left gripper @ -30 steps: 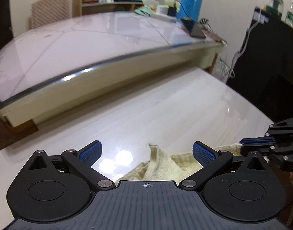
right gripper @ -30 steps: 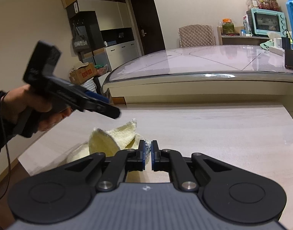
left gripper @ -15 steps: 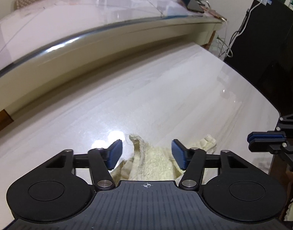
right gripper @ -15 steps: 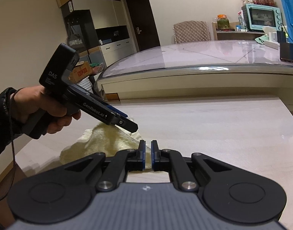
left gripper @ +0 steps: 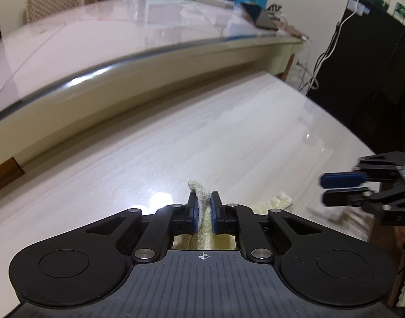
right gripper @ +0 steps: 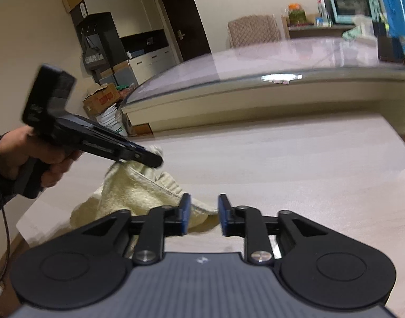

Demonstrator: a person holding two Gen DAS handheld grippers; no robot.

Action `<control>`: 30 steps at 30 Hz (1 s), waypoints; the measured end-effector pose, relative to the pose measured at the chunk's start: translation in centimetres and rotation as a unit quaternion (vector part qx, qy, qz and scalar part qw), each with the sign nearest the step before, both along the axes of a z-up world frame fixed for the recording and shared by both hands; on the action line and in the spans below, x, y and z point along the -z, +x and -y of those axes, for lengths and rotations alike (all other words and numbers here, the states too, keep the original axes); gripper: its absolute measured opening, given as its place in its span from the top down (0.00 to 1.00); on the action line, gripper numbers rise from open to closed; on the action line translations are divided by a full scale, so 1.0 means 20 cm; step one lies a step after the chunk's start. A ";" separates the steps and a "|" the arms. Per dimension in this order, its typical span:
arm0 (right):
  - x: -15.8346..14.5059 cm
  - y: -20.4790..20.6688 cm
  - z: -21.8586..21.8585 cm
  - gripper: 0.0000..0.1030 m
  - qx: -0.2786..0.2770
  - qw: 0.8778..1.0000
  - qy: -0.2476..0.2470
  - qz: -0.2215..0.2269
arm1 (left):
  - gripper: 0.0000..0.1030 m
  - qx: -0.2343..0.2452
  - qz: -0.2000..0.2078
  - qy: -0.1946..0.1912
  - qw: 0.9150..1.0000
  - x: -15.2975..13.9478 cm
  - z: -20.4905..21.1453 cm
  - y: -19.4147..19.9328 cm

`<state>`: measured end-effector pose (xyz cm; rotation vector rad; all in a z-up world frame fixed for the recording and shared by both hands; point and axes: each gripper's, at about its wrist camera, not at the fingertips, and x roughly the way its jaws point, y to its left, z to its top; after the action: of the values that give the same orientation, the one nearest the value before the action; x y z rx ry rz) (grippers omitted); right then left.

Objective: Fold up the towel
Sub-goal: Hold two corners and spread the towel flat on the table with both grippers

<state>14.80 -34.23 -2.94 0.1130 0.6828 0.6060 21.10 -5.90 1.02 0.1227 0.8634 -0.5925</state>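
Here left hand-held gripper (left gripper: 203,208) pinches towel (right gripper: 139,193); right hand-held gripper (right gripper: 201,213) is opening, empty

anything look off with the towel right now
Nothing is damaged or spilled. The towel lies bunched on the table, one corner pinched in the left gripper; the right gripper is opening, nothing between its pads.

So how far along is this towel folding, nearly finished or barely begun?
Barely begun, by the look of it. Done: the left tongs have pinched one edge of the cream towel. In hand: the right tongs are opening, with the towel's edge lying by their left pad and nothing gripped. Left: the towel lies rumpled on the pale table, with no neat fold showing yet.
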 end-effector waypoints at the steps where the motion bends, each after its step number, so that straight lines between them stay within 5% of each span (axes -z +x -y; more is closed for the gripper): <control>1: 0.01 0.01 0.00 0.69 -0.003 1.000 -0.002 -0.002 | 0.91 -0.001 0.004 -0.002 1.000 -0.01 0.00 -0.01; 7: 0.01 0.01 -0.12 0.59 -0.125 0.986 -0.095 0.060 | 0.91 -0.001 0.013 0.001 1.000 -0.07 -0.08 -0.09; 11: 0.01 0.03 -0.20 0.58 -0.216 0.950 -0.194 0.117 | 0.91 -0.006 0.016 0.006 1.000 -0.08 -0.10 -0.11; 13: 0.02 0.05 -0.21 0.59 -0.247 0.937 -0.213 0.128 | 0.91 -0.008 0.016 0.007 1.000 -0.07 -0.09 -0.10; 16: 0.04 0.09 -0.25 0.62 -0.323 0.898 -0.260 0.148 | 0.91 -0.013 0.014 0.007 1.000 -0.07 -0.11 -0.12; 21: 0.06 0.12 -0.32 0.67 -0.388 0.864 -0.284 0.151 | 0.91 -0.021 0.010 0.005 1.000 -0.05 -0.15 -0.14; 23: 0.06 0.14 -0.35 0.96 -0.394 0.858 -0.296 0.145 | 0.91 -0.031 0.009 0.002 0.999 -0.04 -0.16 -0.15; 26: 0.02 0.13 -0.34 0.97 -0.398 0.854 -0.302 0.145 | 0.91 -0.043 0.014 -0.008 0.999 -0.07 -0.19 -0.17; 30: -0.09 0.08 -0.30 0.98 -0.353 0.869 -0.302 0.169 | 0.92 -0.071 0.035 -0.021 0.997 -0.15 -0.25 -0.18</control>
<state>16.45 -28.27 -1.23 -0.8520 0.5296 1.0506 17.56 -0.92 4.03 0.0430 0.7836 -0.4711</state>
